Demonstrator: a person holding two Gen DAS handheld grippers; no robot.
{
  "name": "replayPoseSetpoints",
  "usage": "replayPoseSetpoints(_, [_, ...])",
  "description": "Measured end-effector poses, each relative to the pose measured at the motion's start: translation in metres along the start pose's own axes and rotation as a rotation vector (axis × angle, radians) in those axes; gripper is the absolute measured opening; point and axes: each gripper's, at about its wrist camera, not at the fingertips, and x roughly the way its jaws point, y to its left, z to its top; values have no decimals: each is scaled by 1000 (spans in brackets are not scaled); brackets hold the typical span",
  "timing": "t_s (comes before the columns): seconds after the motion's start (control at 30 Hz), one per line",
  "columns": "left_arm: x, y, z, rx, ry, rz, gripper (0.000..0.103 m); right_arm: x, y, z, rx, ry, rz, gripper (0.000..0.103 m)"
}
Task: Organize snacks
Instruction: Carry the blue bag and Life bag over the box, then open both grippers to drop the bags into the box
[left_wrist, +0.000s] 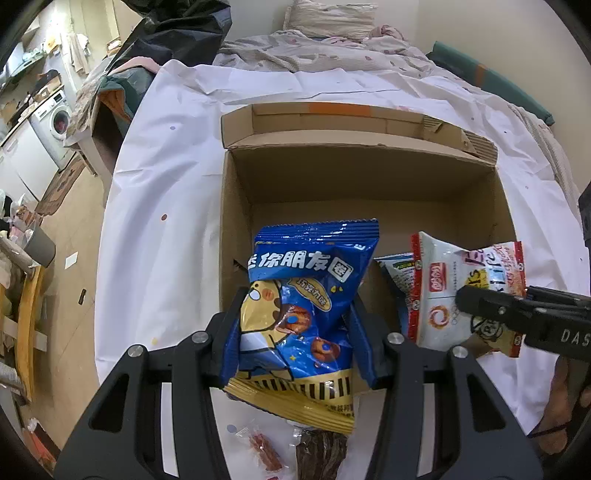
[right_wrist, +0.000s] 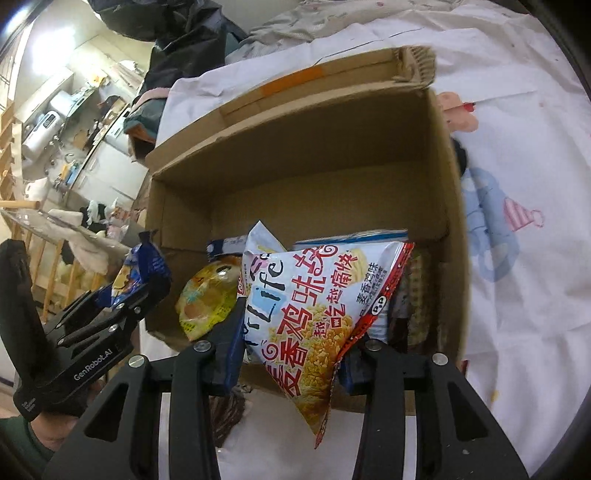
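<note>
Bed (left_wrist: 184, 177) under a creased white sheet (left_wrist: 295, 85) with small coloured spots; cartoon prints (right_wrist: 491, 221) show at 3 o'clock in right wrist view. Open cardboard box (left_wrist: 236, 221) sits on sheet, centre. At 6 o'clock, near box: small clear packet of red sticks (left_wrist: 264, 448) and a dark brown packet (left_wrist: 319, 456). Rumpled patterned quilt (left_wrist: 314, 48) at 12 o'clock.

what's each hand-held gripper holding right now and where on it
The left hand-held gripper clamps the blue snack bag across its lower half. The right hand-held gripper clamps the white and red snack bag across its lower middle.
</note>
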Motion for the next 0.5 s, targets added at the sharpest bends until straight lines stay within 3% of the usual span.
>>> replayPoseSetpoints(0.3, [-4, -3, 0, 6, -12, -15, 47, -7, 9, -1, -29, -39, 35, 47])
replayPoseSetpoints(0.37, [-4, -3, 0, 4, -10, -22, 48, -5, 6, -1, -9, -28, 42, 55])
replayPoseSetpoints(0.4, [-4, -2, 0, 3, -8, -30, 49, -5, 4, -1, 3, -28, 34, 67])
replayPoseSetpoints(0.43, [-4, -2, -1, 3, -6, -38, 51, -6, 2, -1, 14, -38, 28, 73])
replayPoseSetpoints(0.5, [-5, -4, -1, 12, -11, -41, 57, -8, 0, -1, 25, -50, 14, 73])
